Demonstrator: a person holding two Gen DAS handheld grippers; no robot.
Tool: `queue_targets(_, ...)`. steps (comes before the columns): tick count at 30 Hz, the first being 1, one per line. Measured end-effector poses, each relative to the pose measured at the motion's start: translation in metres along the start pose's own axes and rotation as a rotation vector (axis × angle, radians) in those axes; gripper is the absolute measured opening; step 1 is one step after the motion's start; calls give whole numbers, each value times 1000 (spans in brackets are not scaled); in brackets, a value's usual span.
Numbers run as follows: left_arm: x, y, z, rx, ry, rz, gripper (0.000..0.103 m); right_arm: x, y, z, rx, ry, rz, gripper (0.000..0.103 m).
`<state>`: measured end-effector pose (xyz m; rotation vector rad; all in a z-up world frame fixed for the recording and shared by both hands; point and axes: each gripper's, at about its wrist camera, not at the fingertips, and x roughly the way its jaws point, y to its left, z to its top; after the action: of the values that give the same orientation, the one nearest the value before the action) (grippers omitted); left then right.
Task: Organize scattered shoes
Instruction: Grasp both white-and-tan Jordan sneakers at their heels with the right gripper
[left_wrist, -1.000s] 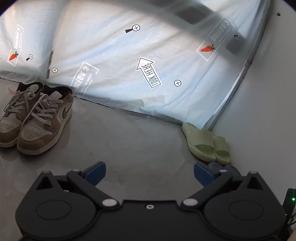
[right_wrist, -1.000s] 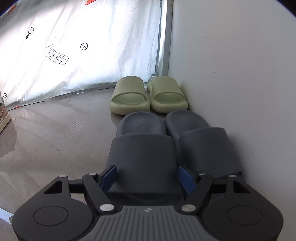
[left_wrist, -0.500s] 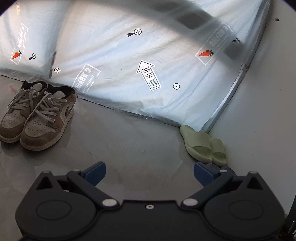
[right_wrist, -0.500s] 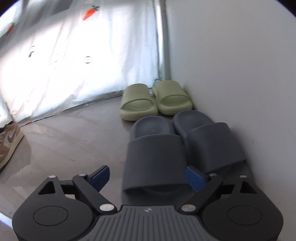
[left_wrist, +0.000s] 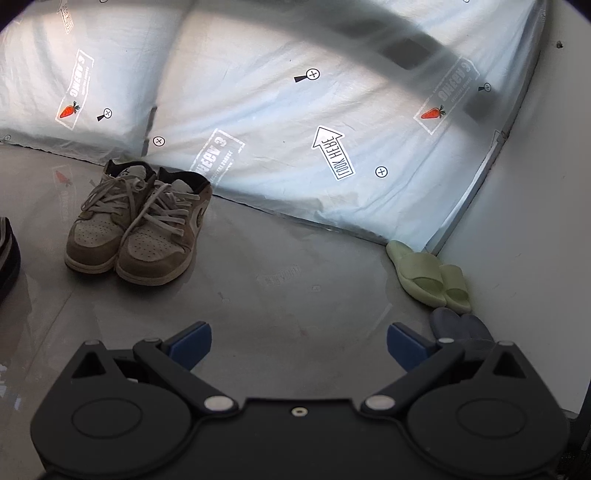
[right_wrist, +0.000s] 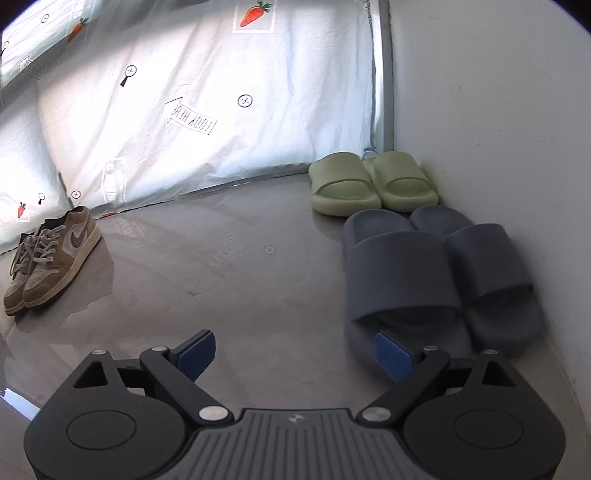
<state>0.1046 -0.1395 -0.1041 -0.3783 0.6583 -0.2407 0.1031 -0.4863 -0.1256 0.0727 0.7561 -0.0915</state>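
A pair of dark grey slides (right_wrist: 436, 277) lies side by side along the white wall, behind a pair of pale green slides (right_wrist: 373, 182) in the corner. My right gripper (right_wrist: 295, 352) is open and empty, drawn back to the left of the grey slides. A pair of tan sneakers (left_wrist: 140, 225) stands by the curtain; it also shows in the right wrist view (right_wrist: 51, 262). My left gripper (left_wrist: 299, 345) is open and empty over bare floor. The green slides (left_wrist: 430, 277) and grey slides (left_wrist: 458, 325) show at its right.
A white printed curtain (left_wrist: 295, 129) hangs along the back. A white wall (right_wrist: 498, 110) bounds the right side. The floor (right_wrist: 229, 277) is glossy grey. A dark shoe edge (left_wrist: 7, 254) shows at the far left of the left wrist view.
My right gripper opened off the grey slide, pulled back and swung left. My left gripper turned left, so the sneakers shifted toward the middle of its view.
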Motion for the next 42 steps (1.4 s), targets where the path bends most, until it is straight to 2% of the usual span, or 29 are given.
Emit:
queue_targets(7,-25,61,20,85,-18,-23,102,1,59,-5,6,-19,27,94)
queue_targets(12,-30,112,38,74,-29,-30,102,4,127,-2,25,-25,34,94)
queue_targets(15,-33,137,44,79,-30,-27,102,-1,158,-5,-6,-63,66,94)
queue_targets(19,-38,190,62,48,-40,13,102,2,210,-5,-30,-72,99,100)
queue_targets(24,-37,241,84,16,-50,50,102,22,274,5,-46,-56,96,101)
queue_targets(31,-13,293,117,3,-52,47,102,55,356,30,-126,-43,122,102)
queue_targets(34,2,309,130,-20,-54,38,102,83,385,50,-160,-32,155,102)
queue_targets(39,37,327,149,-43,-18,33,102,126,421,85,-173,-28,156,102)
queue_targets(42,61,333,156,-26,34,72,102,157,444,110,-183,-26,123,102)
